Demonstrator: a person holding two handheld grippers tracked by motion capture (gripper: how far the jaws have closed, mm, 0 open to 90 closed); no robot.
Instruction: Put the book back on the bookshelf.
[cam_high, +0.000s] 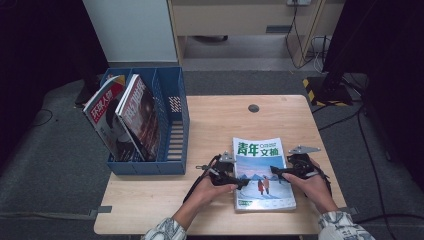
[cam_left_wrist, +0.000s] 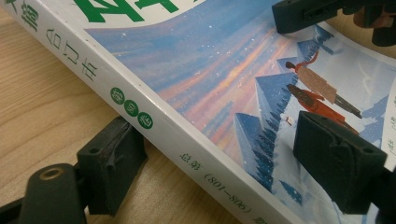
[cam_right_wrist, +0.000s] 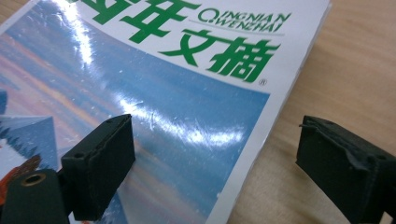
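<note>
High view: I've got both grippers down on the magazine (cam_high: 262, 172), which lies flat on the wooden table (cam_high: 210, 120), front right of centre, cover up w/ green title at the far end. Left gripper (cam_high: 243, 183) sits at the mag's left edge, right gripper (cam_high: 274, 173) over its right half, tips pointing toward each other & near. Blue file rack (cam_high: 150, 125) stands well apart at the table's left, two mags leaning inside.

Left gripper view: jaws spread wide, straddling the spine; one jaw over bare table beside the spine, other above the cover art. Not pinching anything.

Right gripper view: jaws also apart, one over the glossy cover, other over the wood past the page edge. Nothing gripped.
</note>
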